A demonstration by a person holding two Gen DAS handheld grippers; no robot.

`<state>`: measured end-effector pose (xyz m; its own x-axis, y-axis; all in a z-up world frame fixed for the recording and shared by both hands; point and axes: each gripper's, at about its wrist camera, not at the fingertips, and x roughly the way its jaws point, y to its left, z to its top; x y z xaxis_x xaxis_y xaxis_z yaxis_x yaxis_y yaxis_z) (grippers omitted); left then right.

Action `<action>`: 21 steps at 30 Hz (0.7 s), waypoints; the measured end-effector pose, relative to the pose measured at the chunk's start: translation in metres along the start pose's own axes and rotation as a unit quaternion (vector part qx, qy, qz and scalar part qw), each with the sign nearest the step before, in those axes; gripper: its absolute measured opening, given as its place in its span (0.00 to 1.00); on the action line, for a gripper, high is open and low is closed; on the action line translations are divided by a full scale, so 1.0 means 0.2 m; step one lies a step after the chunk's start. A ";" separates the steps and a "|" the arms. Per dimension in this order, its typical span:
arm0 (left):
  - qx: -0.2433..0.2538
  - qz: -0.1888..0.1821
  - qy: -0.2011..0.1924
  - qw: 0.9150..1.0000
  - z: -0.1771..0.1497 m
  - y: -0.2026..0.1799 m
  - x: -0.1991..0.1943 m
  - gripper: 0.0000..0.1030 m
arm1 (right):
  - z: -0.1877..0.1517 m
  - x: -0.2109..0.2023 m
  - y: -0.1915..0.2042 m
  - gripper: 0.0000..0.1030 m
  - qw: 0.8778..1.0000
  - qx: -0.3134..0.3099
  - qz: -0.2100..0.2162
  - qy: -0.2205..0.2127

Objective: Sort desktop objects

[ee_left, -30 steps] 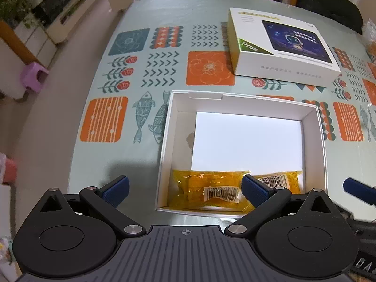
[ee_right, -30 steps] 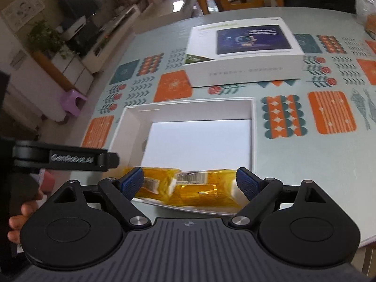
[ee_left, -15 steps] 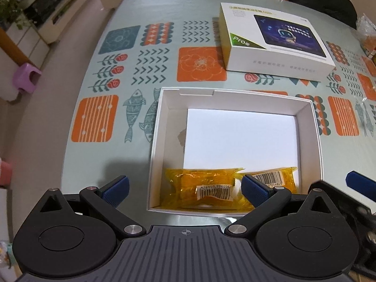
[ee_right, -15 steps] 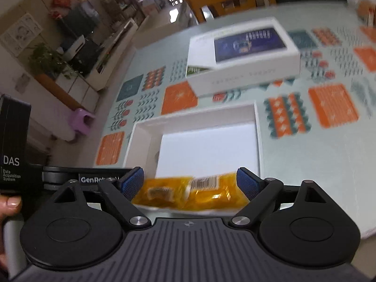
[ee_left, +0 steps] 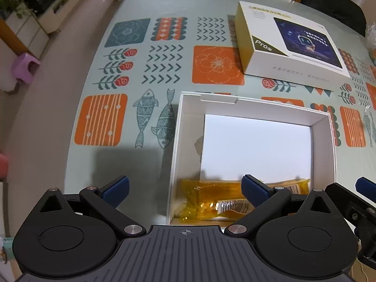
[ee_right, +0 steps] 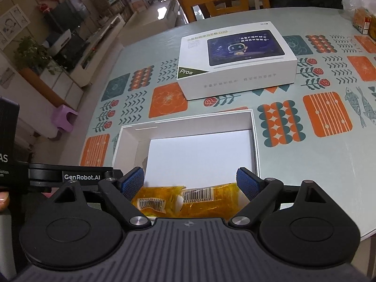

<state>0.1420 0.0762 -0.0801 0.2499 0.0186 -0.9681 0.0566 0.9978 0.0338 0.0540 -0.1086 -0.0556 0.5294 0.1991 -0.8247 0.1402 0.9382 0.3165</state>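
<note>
An open white box (ee_left: 175,145) (ee_right: 255,131) sits on the patterned tablecloth. Two yellow snack packets lie along its near wall: one (ee_left: 206,199) (ee_right: 152,201) on the left, the other (ee_left: 291,186) (ee_right: 206,199) beside it on the right. My left gripper (ee_left: 185,190) hangs open above the box's near left corner, with nothing between its fingers. Held above the box's near edge, my right gripper (ee_right: 190,183) is open and empty too, its blue pads either side of the packets. Its fingertip (ee_left: 365,184) shows at the left view's right edge.
A closed white tablet box (ee_left: 289,44) (ee_right: 235,58) lies farther back on the table. An orange wooden chair (ee_right: 218,0) stands behind the table. Wrapped snacks (ee_right: 364,21) sit at the far right. The table's left edge drops to the floor, where a purple stool (ee_left: 23,67) stands.
The left gripper has shifted left and a little closer to the table. The right gripper has tilted up, so more of the far table and chair shows. Both stay open.
</note>
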 end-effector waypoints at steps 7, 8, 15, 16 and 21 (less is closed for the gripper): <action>-0.006 -0.026 0.001 1.000 0.10 0.05 0.03 1.00 | 0.07 0.00 0.09 1.00 1.000 -0.010 -0.027 0.004; -0.005 -0.030 0.001 1.000 0.11 0.05 0.04 1.00 | 0.09 -0.01 0.10 1.00 0.999 -0.011 -0.033 0.003; 0.003 -0.053 0.007 0.999 0.19 0.07 0.09 1.00 | 0.15 0.01 0.14 1.00 0.998 -0.004 -0.061 0.003; 0.003 -0.054 0.007 0.998 0.19 0.07 0.09 1.00 | 0.16 0.02 0.15 1.00 0.998 -0.003 -0.062 0.005; -0.005 -0.060 0.013 0.998 0.24 0.13 0.13 1.00 | 0.18 0.08 0.21 1.00 0.998 -0.011 -0.067 0.016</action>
<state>0.1962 0.1000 -0.0924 0.2164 -0.1004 -0.9711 0.0742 0.9935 -0.0862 0.0985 -0.0755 -0.0375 0.4808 0.0794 -0.8732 0.1888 0.9632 0.1915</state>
